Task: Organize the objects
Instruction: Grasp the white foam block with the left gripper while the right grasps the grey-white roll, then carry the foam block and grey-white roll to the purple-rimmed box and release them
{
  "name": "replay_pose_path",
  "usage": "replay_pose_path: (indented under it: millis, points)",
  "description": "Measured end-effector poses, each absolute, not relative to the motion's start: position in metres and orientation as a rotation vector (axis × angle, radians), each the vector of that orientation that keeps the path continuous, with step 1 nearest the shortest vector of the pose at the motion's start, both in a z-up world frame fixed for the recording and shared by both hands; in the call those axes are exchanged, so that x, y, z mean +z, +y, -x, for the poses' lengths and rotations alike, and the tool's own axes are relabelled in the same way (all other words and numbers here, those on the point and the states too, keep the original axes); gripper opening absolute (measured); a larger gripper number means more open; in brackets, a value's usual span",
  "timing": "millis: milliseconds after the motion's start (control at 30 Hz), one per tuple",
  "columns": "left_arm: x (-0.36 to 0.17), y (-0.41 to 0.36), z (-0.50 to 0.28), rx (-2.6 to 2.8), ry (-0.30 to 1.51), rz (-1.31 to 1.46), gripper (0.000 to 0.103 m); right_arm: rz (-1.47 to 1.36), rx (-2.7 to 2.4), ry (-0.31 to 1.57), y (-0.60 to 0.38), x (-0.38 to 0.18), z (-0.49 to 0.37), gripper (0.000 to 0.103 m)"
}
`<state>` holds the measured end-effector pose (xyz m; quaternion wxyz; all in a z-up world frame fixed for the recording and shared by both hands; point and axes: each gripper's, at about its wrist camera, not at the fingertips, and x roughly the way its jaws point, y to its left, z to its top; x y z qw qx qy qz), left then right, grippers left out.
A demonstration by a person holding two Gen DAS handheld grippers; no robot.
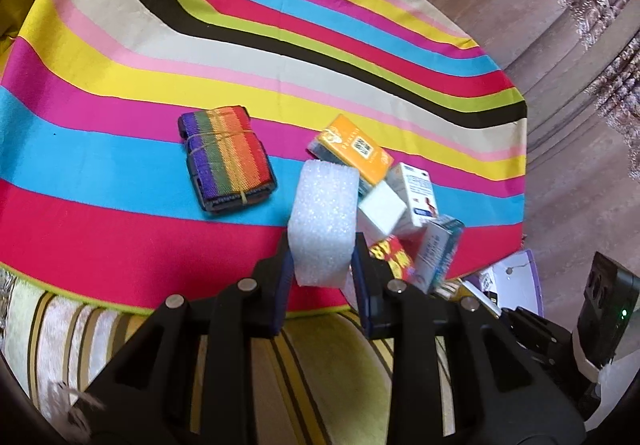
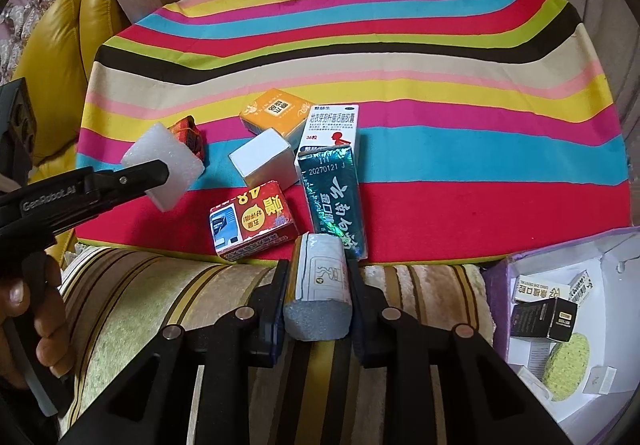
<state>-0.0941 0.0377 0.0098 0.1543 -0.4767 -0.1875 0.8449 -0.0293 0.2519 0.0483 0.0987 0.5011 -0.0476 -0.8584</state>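
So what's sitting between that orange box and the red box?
A plain white cube-shaped box lies between the orange box and the red box, clearest in the right wrist view.

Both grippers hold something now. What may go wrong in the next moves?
1. The left gripper pinches only the lower end of the white foam block; soft foam may slip or twist out.
2. The right gripper holds a grey roll close to the teal box and red box; swinging could knock them.

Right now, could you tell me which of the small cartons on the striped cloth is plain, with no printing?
The plain white cube-shaped carton, lying between the orange carton and the red carton; the others carry print.
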Motion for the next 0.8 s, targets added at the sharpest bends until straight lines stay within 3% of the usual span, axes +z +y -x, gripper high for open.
replay_pose_path:
  millis: [800]
  points:
    - [0.033, 0.124, 0.054, 2.291, -0.382, 1.287, 0.032, -1.411, -2.647, -0.286, 0.308, 0.069, -0.007, 0.027]
